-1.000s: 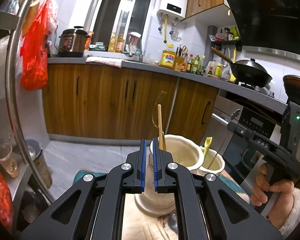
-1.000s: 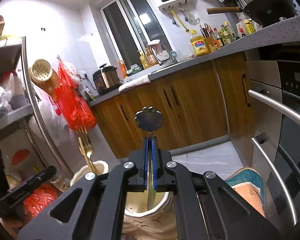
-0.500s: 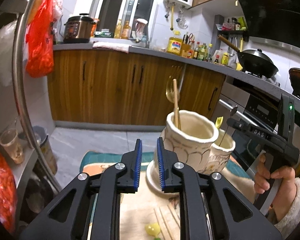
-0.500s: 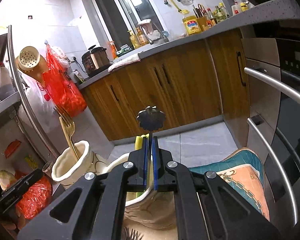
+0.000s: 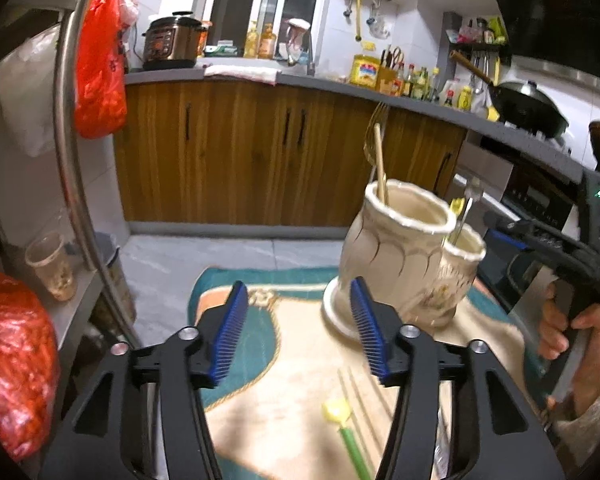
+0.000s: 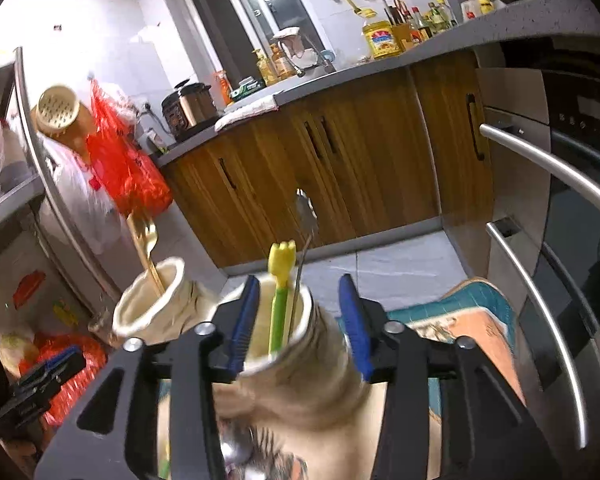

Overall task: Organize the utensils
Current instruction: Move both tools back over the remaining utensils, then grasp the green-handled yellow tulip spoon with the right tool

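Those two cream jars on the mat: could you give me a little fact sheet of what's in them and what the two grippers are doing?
Larger jar: holds a gold fork and a wooden chopstick
Smaller jar: holds a yellow-green fork and a thin metal utensil
Mat: another yellow-green utensil lies on it
Left gripper: jaws opening, nothing between them
Right gripper: jaws opening, nothing gripped, smaller jar seen between them
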A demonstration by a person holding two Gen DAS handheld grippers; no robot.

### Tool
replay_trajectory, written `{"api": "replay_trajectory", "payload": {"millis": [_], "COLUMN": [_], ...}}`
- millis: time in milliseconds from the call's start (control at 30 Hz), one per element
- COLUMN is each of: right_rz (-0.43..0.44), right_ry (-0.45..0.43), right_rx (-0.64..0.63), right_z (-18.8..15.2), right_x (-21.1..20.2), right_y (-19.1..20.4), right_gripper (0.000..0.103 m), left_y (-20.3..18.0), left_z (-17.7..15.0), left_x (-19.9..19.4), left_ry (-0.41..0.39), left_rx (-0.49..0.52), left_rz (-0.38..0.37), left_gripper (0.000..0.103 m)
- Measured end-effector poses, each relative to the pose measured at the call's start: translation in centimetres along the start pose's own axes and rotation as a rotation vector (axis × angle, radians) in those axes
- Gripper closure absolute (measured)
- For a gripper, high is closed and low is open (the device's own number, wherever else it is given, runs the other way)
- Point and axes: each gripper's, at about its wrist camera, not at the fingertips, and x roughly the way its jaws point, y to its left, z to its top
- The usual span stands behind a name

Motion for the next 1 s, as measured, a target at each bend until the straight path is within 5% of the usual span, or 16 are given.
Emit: {"api": "replay_trajectory", "payload": {"millis": [167, 367, 667, 1000], "right_rz": [-0.002, 0.006, -0.010, 0.053], "right_ry": [0.045, 0.106, 0.225, 0.311], "right_rx": [-0.045, -0.066, -0.120, -0.175], "right_z": [-2.4, -5.4, -9.8, -12.9], "right_x": [-2.1, -3.3, -2.7, -1.6], "right_y": [0.3, 0.9, 2.3, 6.2], "right_gripper": [0.026, 0.006, 0.005, 0.005], "left_y": [0.5, 0.2, -0.5, 0.4], "left_z": [-1.5, -4.0, -8.0, -8.7], "left_x": [-0.6, -0.7, 0.3, -1.1], "left_ry": [0.053, 0.142, 0.273, 0.276], "left_rx": [-0.016, 0.002, -0.013, -0.033], "left_rz": [0.039, 0.058, 0.034, 0.040], "left_gripper": [0.024, 0.016, 0.013, 0.013]}}
